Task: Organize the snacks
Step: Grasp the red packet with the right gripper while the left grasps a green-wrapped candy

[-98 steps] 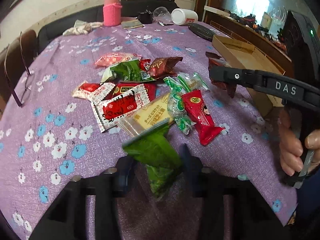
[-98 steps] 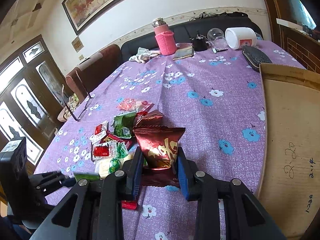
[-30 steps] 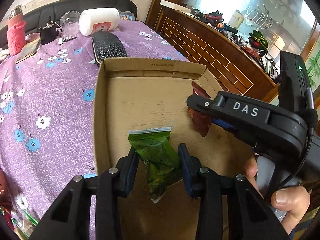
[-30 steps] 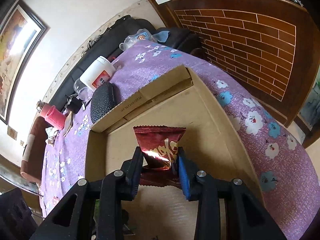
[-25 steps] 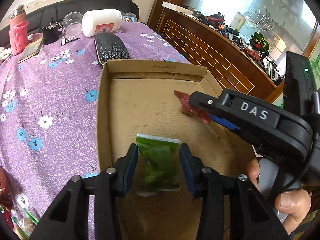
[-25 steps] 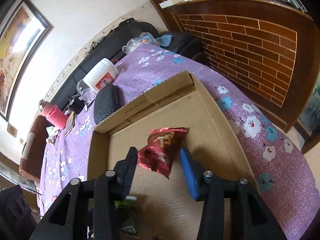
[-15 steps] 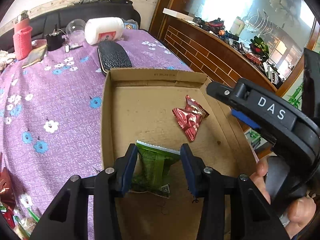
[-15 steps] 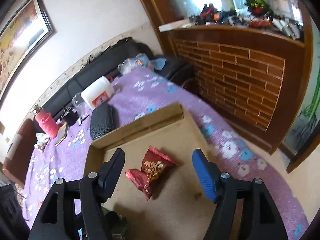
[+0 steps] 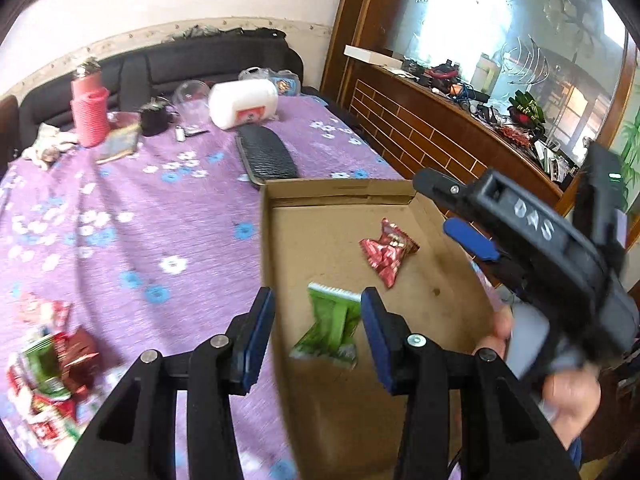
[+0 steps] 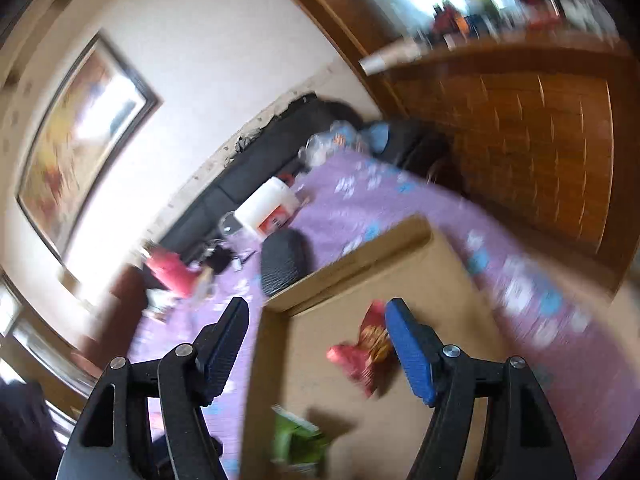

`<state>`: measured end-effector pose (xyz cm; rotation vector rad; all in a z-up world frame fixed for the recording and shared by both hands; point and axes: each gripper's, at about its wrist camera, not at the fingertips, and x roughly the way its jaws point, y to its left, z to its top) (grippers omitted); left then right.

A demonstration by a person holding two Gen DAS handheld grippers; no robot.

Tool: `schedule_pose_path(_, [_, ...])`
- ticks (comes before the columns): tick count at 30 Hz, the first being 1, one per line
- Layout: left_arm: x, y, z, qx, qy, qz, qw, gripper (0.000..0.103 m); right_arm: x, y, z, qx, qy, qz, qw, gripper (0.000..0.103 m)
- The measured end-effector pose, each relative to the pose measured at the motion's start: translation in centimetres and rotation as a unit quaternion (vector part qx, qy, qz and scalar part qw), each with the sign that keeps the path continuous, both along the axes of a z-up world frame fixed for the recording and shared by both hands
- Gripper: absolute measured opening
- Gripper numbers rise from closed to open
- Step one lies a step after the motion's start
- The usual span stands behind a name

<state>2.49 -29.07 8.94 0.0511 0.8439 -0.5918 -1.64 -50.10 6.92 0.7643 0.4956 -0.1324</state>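
Both packets now lie dropped in the box (image 9: 280,200); left gripper (image 9: 318,334) and right gripper (image 10: 316,344) spread apart, empty, pile (image 9: 48,376) next

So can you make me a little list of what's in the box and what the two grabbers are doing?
box: cardboard box lying open on the purple tablecloth
in the box: green snack packet and red snack packet, lying apart
left gripper: fingers open, nothing held, above the green packet
right gripper: fingers open, nothing held
waiting: pile of snacks on the cloth outside the box
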Motion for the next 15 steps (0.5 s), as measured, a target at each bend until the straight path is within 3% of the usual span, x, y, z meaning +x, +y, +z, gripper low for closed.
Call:
schedule_pose_path(3, [-1.3, 2.7, 0.9, 0.002, -0.013, 0.009, 0.9999, 0.044, -0.5, -0.6, -0.3, 0.032, -0.001, 0.001, 0.999, 0.075])
schedule_pose_path(5, [-2.1, 4.5, 1.2, 0.004, -0.023, 0.013, 0.9996, 0.045, -1.2, -0.4, -0.2, 0.045, -0.006, -0.004, 0.999, 0.085])
schedule_pose_path(9, [-3.7, 9.4, 1.6, 0.011, -0.046, 0.025, 0.9986, 0.051, -2.8, 0.9, -0.2, 0.095, -0.024, 0.014, 0.995, 0.088])
schedule_pose_path(15, [-6.0, 16.9, -0.4, 0.054, -0.09, 0.053, 0.993, 0.057, -6.7, 8.6, 1.4, 0.038, -0.055, 0.08, 0.995, 0.097])
